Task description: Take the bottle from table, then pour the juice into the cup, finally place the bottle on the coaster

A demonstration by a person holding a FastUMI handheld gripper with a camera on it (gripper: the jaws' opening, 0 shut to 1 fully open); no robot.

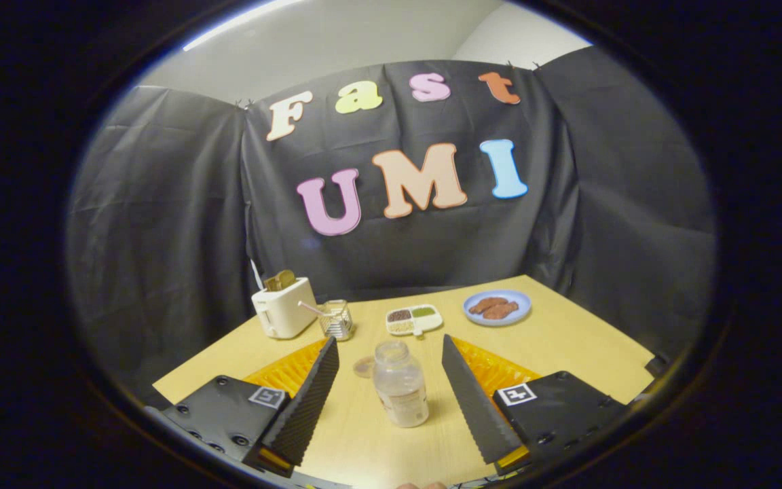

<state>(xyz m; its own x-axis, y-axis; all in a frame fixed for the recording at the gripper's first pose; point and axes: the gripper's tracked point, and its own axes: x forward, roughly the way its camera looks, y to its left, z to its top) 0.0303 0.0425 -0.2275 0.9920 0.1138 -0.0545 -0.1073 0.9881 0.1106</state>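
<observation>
the bottle [400, 384] stands upright on the table [567, 339] between the gripper [391, 353] fingers, spread wide, neither touching it.

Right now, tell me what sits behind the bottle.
The bottle stands upright between the open gripper fingers. Just behind it lies a small round coaster, partly hidden by the bottle. Farther back are a divided snack tray and a glass cup with a straw.

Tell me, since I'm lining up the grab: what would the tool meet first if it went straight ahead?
Likely the bottle: it stands upright between the open tool's fingers, untouched. The coaster lies just beyond it; depth is uncertain.
</observation>
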